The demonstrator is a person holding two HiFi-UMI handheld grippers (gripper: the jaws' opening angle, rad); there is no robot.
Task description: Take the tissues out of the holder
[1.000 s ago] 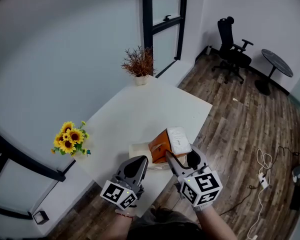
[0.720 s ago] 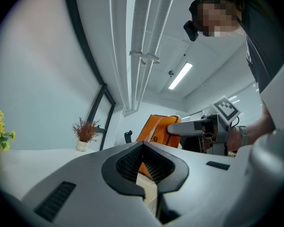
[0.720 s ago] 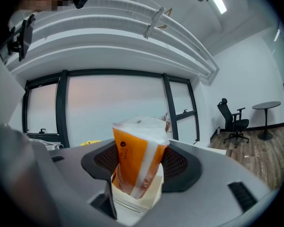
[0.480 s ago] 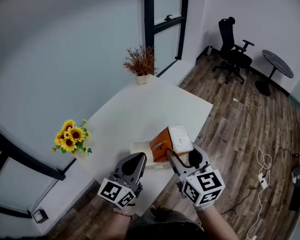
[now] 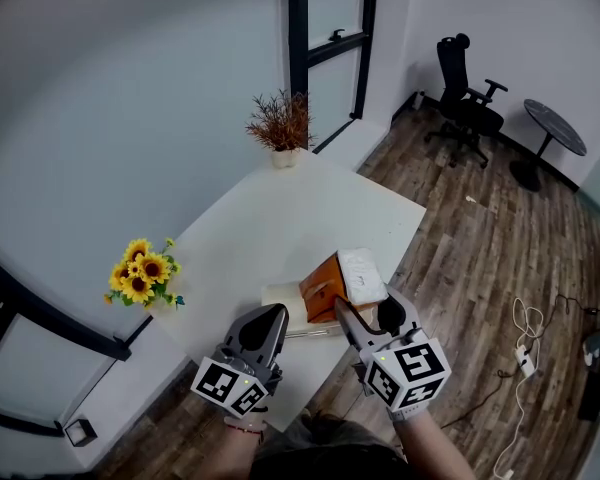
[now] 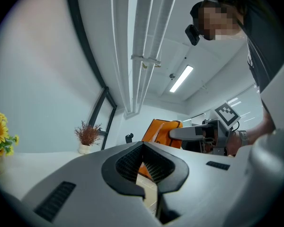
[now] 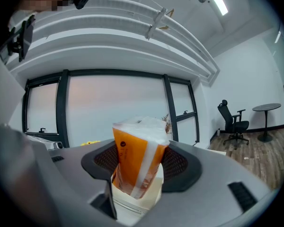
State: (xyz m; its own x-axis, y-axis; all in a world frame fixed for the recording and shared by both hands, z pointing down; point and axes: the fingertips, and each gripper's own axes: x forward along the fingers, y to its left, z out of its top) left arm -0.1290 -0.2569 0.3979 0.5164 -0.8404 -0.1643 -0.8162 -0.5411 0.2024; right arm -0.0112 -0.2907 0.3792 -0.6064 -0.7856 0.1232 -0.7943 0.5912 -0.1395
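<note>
One tissue pack, likely soft, light and slippery: your right gripper clamps its middle; left gripper closed, empty. Squeeze gently.

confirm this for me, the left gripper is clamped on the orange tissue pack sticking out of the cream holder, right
No, the wrong gripper: the right gripper is clamped on the orange tissue pack sticking out of the cream holder, as the right gripper view shows. The left gripper is shut on nothing.
</note>
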